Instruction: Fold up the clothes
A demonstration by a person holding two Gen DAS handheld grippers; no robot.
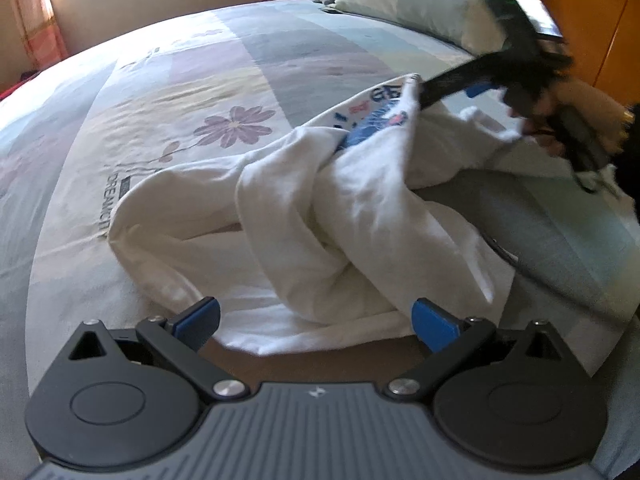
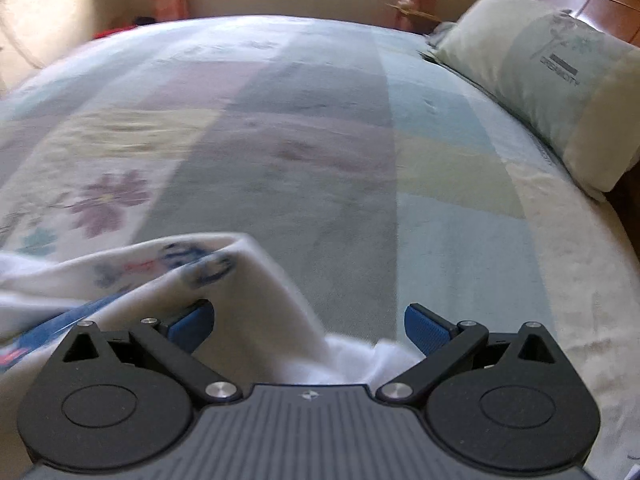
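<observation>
White shirt (image 1: 320, 208) lies crumpled mid-frame on the bed (image 1: 180, 92) in the left wrist view, just beyond the left claw (image 1: 316, 320), whose jaws gape empty. Upper right, a blurred second claw lifts its printed edge. In the right wrist view, the right claw (image 2: 308, 320) stands wide, cloth (image 2: 256, 280) draped between its fingers; pillow (image 2: 560, 80) upper right.

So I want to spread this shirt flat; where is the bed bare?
The bedspread is bare between the white shirt and the far wall, from the purple flower print across to the pillow. It is crowded near the bed's edge, where the shirt lies bunched between both open grippers.
</observation>
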